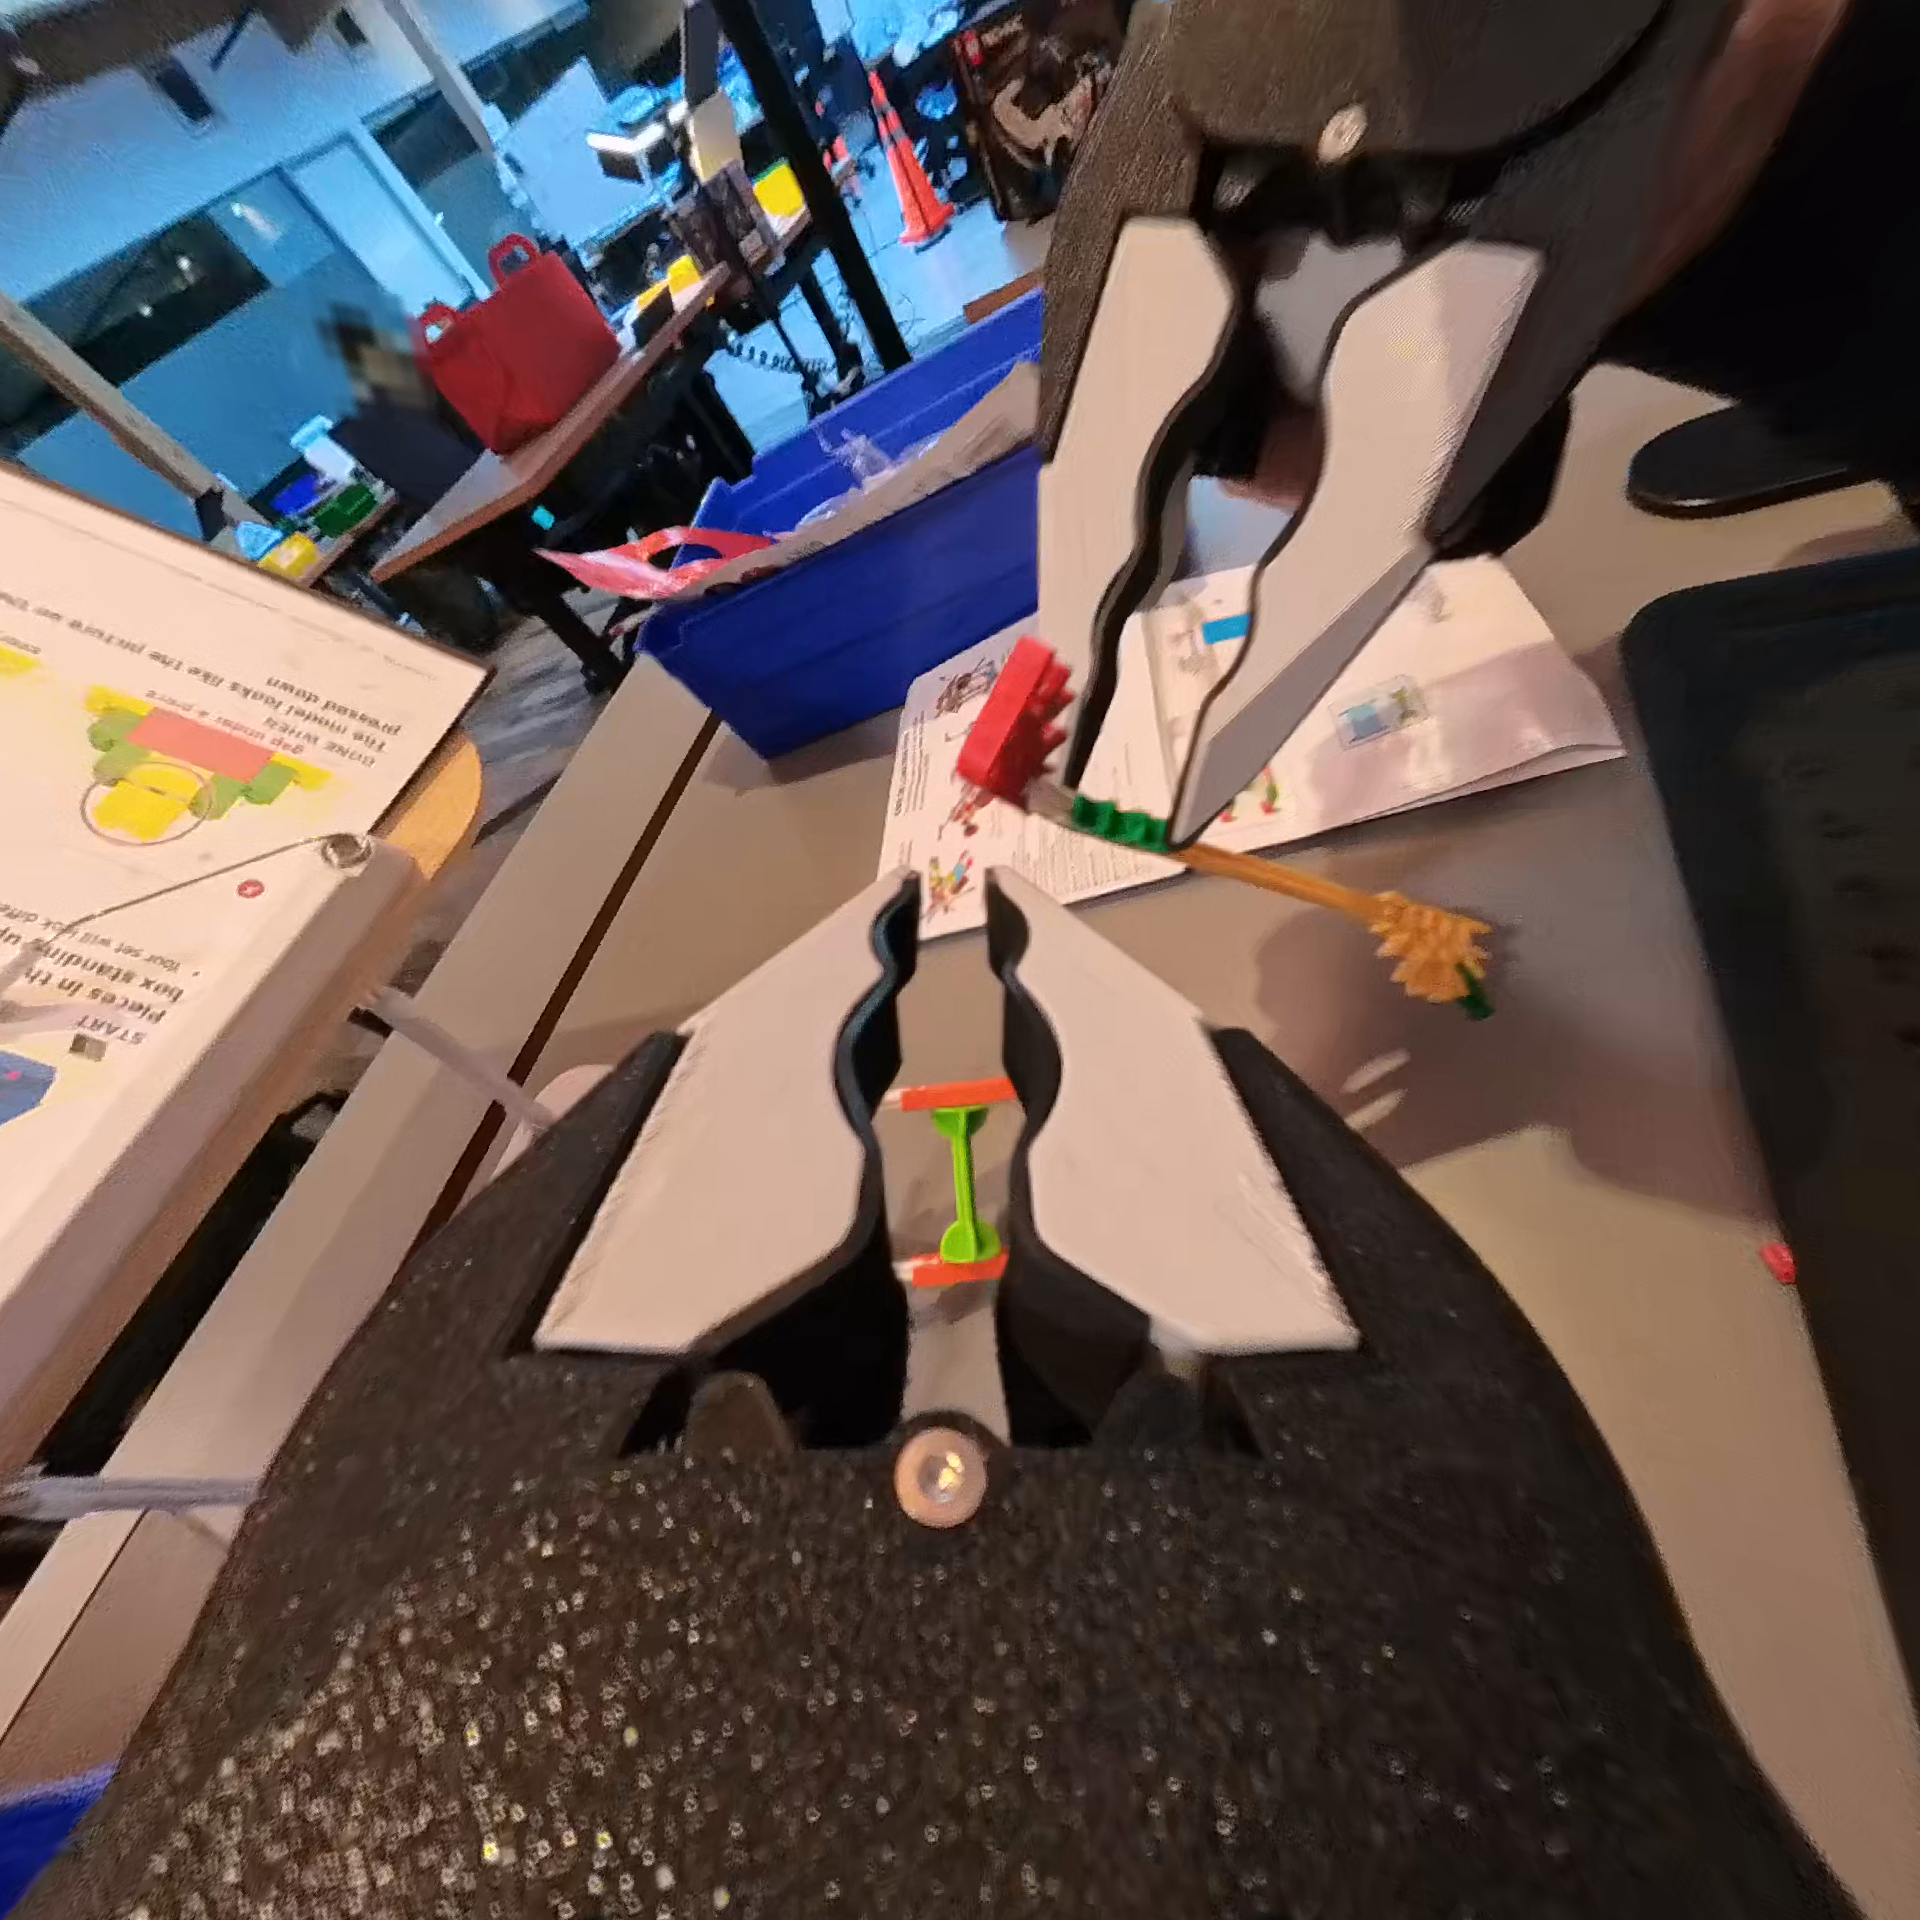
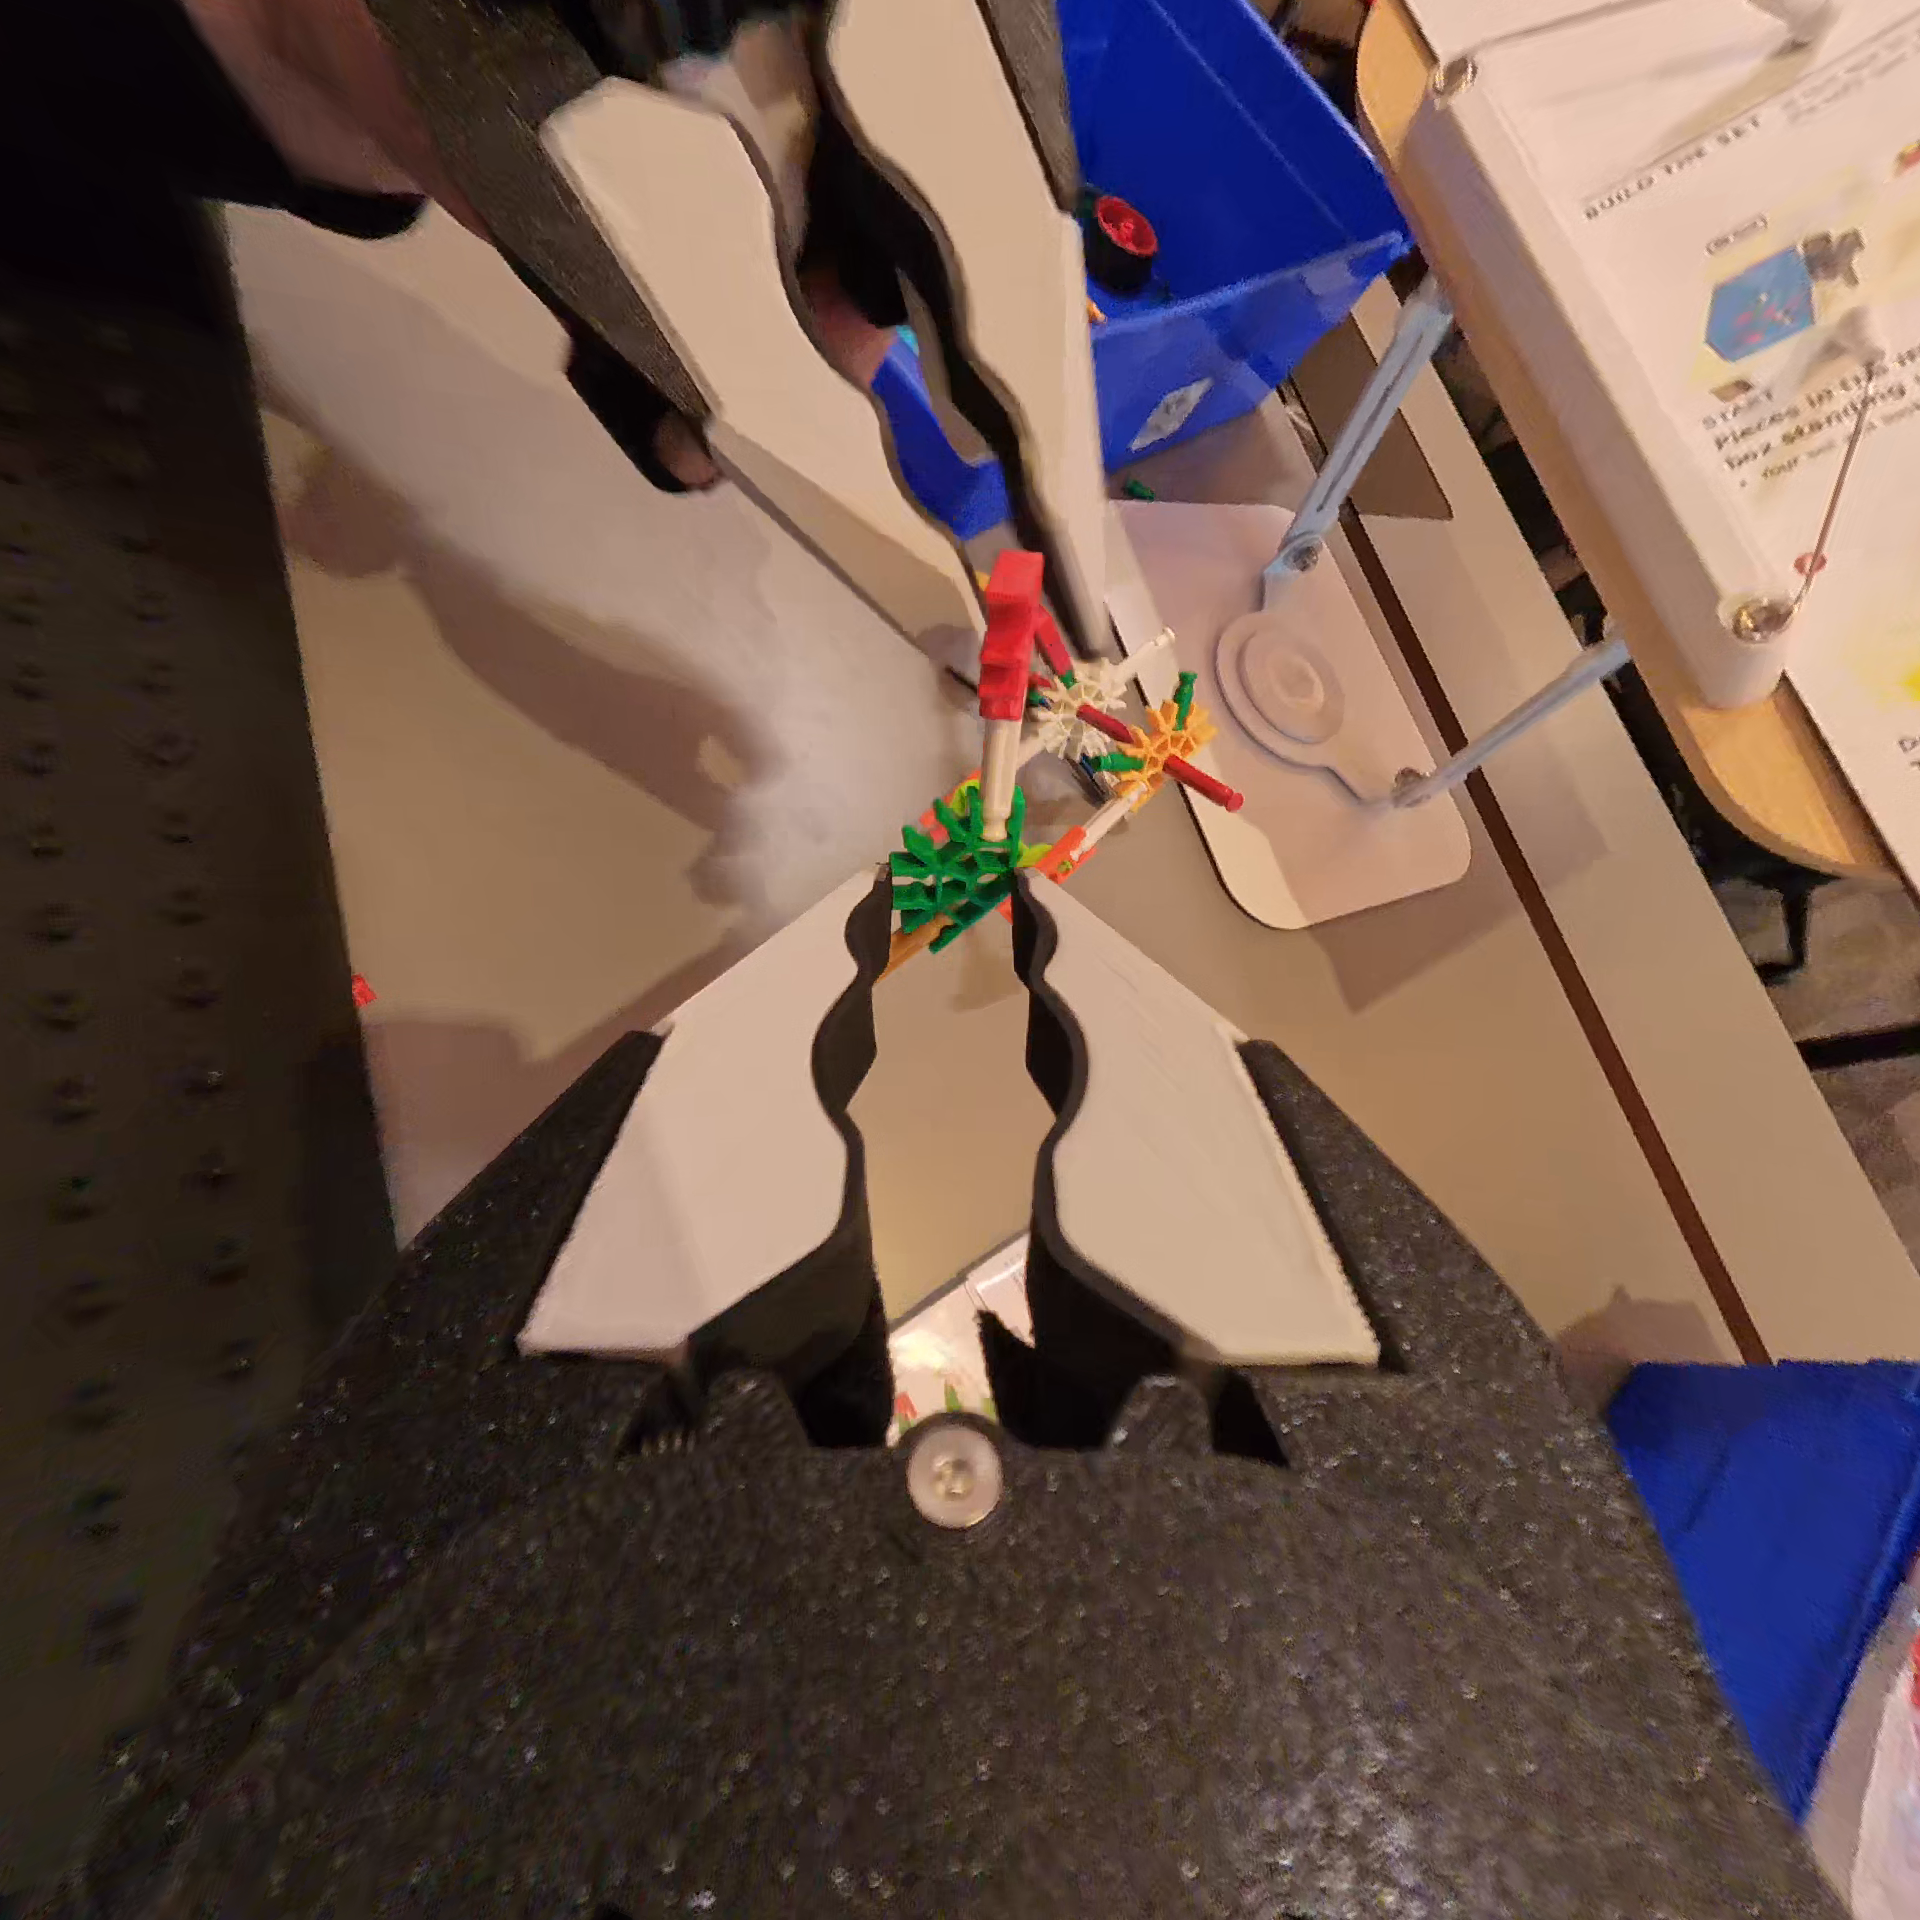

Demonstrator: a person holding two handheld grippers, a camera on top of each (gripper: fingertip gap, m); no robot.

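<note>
Left wrist view showed the instruction board (image 1: 208, 769) at nine o'clock, then the left gripper (image 1: 953, 894) at the centre, its jaws nearly together at the tips; between the finger shanks sat a small green rod with orange ends (image 1: 966, 1184), though whether it was gripped or merely lying on the desk (image 1: 1455, 1195) below could not be told. At one o'clock the right gripper (image 1: 1127, 821) had its jaws clamped on a green connector (image 1: 1117, 823), which carried a red connector (image 1: 1013, 722) at its eleven o'clock and a tan rod (image 1: 1278, 883) running to a tan snowflake piece (image 1: 1429, 951) at its four o'clock. Right wrist view confirmed that pinch on the green connector (image 2: 956, 868). The plastic assembly looked light and stiff, its snap joints liable to pop apart; a hold on a connector hub seemed safer than on a thin rod.
</note>
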